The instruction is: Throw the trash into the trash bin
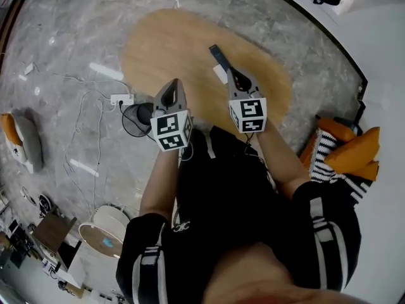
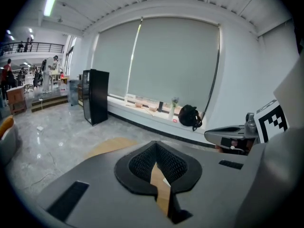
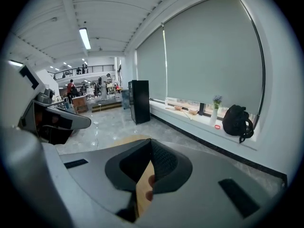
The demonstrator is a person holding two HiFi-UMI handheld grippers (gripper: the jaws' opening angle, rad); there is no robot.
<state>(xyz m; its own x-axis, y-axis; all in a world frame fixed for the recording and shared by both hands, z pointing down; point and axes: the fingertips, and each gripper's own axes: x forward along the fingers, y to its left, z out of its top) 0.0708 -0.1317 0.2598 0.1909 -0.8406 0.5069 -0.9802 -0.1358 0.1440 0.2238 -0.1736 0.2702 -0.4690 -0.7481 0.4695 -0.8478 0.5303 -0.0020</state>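
Black sleeves [image 1: 149,258] with white stripes fill the bottom of the head view, and both forearms reach up the frame toward an oval wooden table [image 1: 164,43]. Left of centre, a black mesh bin [image 1: 137,119], most likely the trash bin, stands on the grey floor [image 1: 63,43] by the table's lower-left edge. Just right of it hangs the left gripper [image 1: 173,83], its jaws closed tip to tip with nothing between them; only a sliver of tabletop shows through the slit. Further right, the right gripper [image 1: 230,72] is likewise pinched closed and empty. Just beside its tip, a small white scrap [image 1: 219,74] and a dark slim object [image 1: 218,56] lie on the table. One of these is probably the trash, though I cannot tell which. Nothing is picked up yet, so the whole job is left: grasp, carry to the bin, drop.
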